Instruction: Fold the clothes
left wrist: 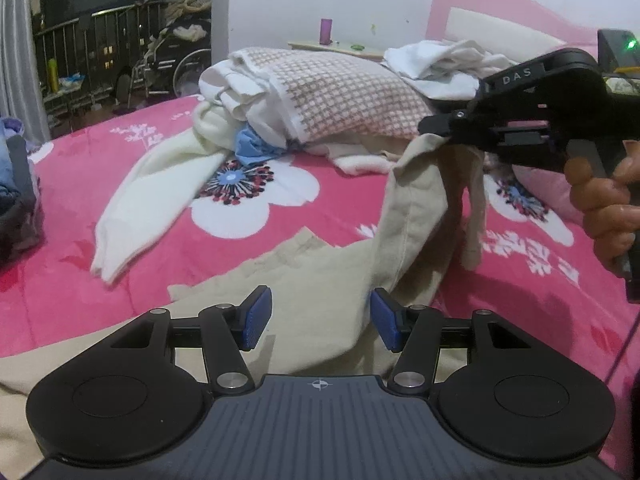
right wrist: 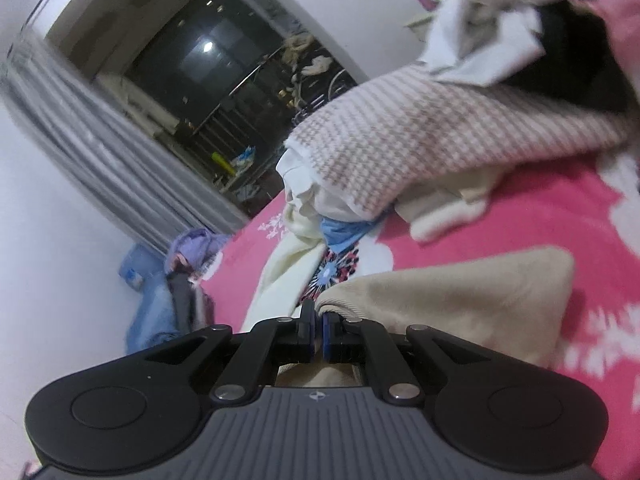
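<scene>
On a pink floral bedspread (left wrist: 328,216), a beige garment (left wrist: 304,280) lies partly spread, one end lifted clear of the bed. The right gripper (left wrist: 432,130), held by a person's hand (left wrist: 608,200), has its jaws clamped together on that raised edge, likely to carry it over for a fold. The left gripper (left wrist: 320,316) hovers over the flat part, jaws apart and holding nothing, seemingly ready to pin or catch the fabric. Behind, a heap of unfolded laundry (left wrist: 320,96) waits, topped by a checked towel.
</scene>
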Tool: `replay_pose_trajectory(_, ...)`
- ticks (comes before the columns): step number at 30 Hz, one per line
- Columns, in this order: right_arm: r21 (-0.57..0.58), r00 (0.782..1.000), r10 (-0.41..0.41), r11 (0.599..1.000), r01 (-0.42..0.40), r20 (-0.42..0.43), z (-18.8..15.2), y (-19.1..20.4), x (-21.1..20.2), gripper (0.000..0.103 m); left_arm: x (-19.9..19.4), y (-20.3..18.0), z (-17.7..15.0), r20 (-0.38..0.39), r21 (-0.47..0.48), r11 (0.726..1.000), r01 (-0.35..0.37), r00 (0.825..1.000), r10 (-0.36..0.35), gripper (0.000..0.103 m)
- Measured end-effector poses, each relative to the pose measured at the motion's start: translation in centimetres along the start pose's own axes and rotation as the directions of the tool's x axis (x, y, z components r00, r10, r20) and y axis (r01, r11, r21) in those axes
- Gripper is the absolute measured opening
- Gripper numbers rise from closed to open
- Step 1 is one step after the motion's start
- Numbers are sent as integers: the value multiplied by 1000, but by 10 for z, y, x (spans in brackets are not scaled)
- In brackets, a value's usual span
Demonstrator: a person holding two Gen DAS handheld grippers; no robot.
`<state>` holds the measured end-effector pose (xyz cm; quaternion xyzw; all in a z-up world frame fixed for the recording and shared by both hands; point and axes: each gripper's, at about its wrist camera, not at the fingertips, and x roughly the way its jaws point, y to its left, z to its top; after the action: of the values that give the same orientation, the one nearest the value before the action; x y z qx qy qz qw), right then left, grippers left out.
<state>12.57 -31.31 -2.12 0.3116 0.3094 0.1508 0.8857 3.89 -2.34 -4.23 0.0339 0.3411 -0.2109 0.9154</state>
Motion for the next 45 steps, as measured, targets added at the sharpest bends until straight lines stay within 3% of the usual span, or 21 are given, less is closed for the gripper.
replay_pose_trajectory(8, -105, 1000, 6, 994, -5, 5, 34, 24, 59, 4, 27, 30, 16, 2, -124, 983, 137, 990, -138, 54)
replay_pose_trajectory(9, -113, 1000, 15, 994, -15, 5, 40, 26, 68, 4, 31, 36, 18, 3, -137, 982, 128, 992, -128, 52)
replay_pose_trajectory(13, -128, 998, 47, 990, -52, -45, 60, 31, 116, 4, 53, 66, 29, -22, -219, 974, 59, 998, -66, 24)
replay_pose_trajectory(15, -85, 988, 45, 995, -59, -148, 71, 20, 149, 8, 64, 84, 34, -33, -262, 965, 15, 999, -25, 17)
replay_pose_trajectory(17, 28, 964, 51, 999, -45, -260, 80, -2, 174, 10, 76, 101, 37, -50, -286, 957, -38, 998, 25, 17)
replay_pose_trajectory(18, 82, 955, 56, 996, -34, -290, 83, -13, 179, 15, 82, 108, 37, -53, -297, 953, -59, 998, 45, 17)
replay_pose_trajectory(21, 98, 965, 81, 993, -58, -250, 87, -31, 156, 19, 95, 126, 36, -42, -347, 934, -79, 997, 69, 17)
replay_pose_trajectory(23, 82, 975, 91, 994, -76, -201, 82, -40, 127, 28, 102, 132, 37, -37, -371, 923, -104, 995, 97, 17)
replay_pose_trajectory(24, 71, 980, 94, 994, -82, -176, 78, -44, 111, 40, 104, 136, 37, -34, -389, 916, -102, 995, 96, 17)
replay_pose_trajectory(26, 69, 985, 96, 994, -87, -145, 72, -57, 80, 41, 110, 144, 38, -31, -444, 891, -94, 996, 90, 17)
replay_pose_trajectory(28, 82, 979, 101, 993, -88, -174, 58, -69, 53, 42, 113, 153, 38, -25, -501, 861, -87, 996, 86, 19)
replay_pose_trajectory(30, 72, 954, 90, 995, -72, -288, 36, -73, 43, 41, 114, 161, 37, -19, -552, 830, -76, 997, 78, 25)
replay_pose_trajectory(33, 11, 871, 81, 996, -87, -485, -8, -64, 44, 42, 109, 168, 39, 9, -601, 798, -44, 998, 62, 34)
replay_pose_trajectory(34, -37, 835, 60, 995, -95, -548, -24, -57, 47, 42, 105, 168, 40, 18, -602, 797, -41, 998, 65, 36)
replay_pose_trajectory(36, -145, 798, -16, 985, -89, -603, -48, -42, 56, 44, 99, 165, 45, 36, -593, 805, -34, 997, 69, 39)
replay_pose_trajectory(37, -196, 788, -52, 977, -88, -613, -58, -34, 60, 47, 93, 162, 47, 47, -584, 811, -28, 996, 69, 39)
replay_pose_trajectory(39, -254, 795, -76, 962, -101, -602, -65, -20, 65, 58, 82, 155, 49, 66, -557, 830, -19, 996, 67, 41)
replay_pose_trajectory(40, -277, 794, -83, 955, -111, -603, -67, -12, 68, 58, 76, 151, 51, 70, -540, 842, -17, 995, 66, 43)
replay_pose_trajectory(44, -375, 784, -142, 919, -123, -604, -76, 12, 75, 55, 59, 131, 52, 75, -487, 873, -4, 996, 46, 45)
replay_pose_trajectory(45, -387, 782, -144, 913, -132, -606, -78, 15, 74, 47, 55, 126, 51, 76, -476, 879, 0, 996, 40, 46)
